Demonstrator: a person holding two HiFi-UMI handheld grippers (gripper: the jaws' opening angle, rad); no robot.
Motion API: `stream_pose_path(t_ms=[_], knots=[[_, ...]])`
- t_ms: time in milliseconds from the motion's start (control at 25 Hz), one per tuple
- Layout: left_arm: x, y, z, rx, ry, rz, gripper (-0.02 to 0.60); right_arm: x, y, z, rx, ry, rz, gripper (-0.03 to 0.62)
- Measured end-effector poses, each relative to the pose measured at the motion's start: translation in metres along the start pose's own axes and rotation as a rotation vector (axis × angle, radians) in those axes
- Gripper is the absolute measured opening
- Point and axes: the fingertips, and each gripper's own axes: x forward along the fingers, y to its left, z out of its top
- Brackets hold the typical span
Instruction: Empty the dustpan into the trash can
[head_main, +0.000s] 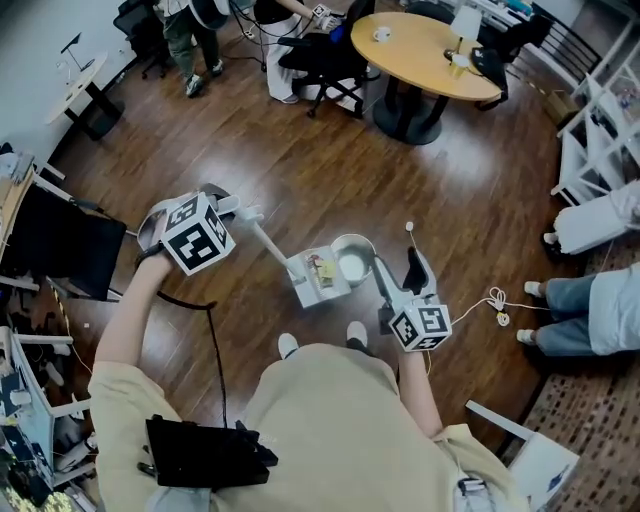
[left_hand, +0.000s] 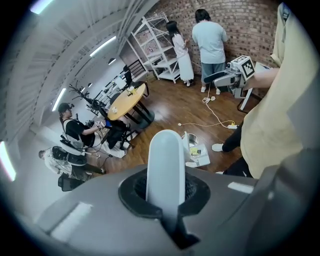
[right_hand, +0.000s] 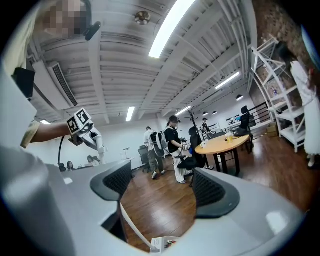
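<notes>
Left arm (head_main: 128, 318): stretched forward.
Left tool (left_hand: 165, 189): tilted steeply down, jaws closed on a white handle (left_hand: 165, 157).
Right arm (head_main: 416, 385): bent near the body.
Right tool (right_hand: 162, 189): level, jaws a little apart.

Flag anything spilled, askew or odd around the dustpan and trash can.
No spill shows. The dustpan sits beside the trash can with scraps in it, none on the floor around it. One oddity: a loose white cable lies across the wood floor by a bystander's shoes, a possible trip hazard.
</notes>
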Motion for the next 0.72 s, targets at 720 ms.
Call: stream_pose_path(t_ms=[720], knots=[[0.117, 0.012, 0.098, 0.059, 0.071, -0.061, 0.004, -0.039, -0.081, 0.002, 0.031, -0.009, -0.173, 0.379]])
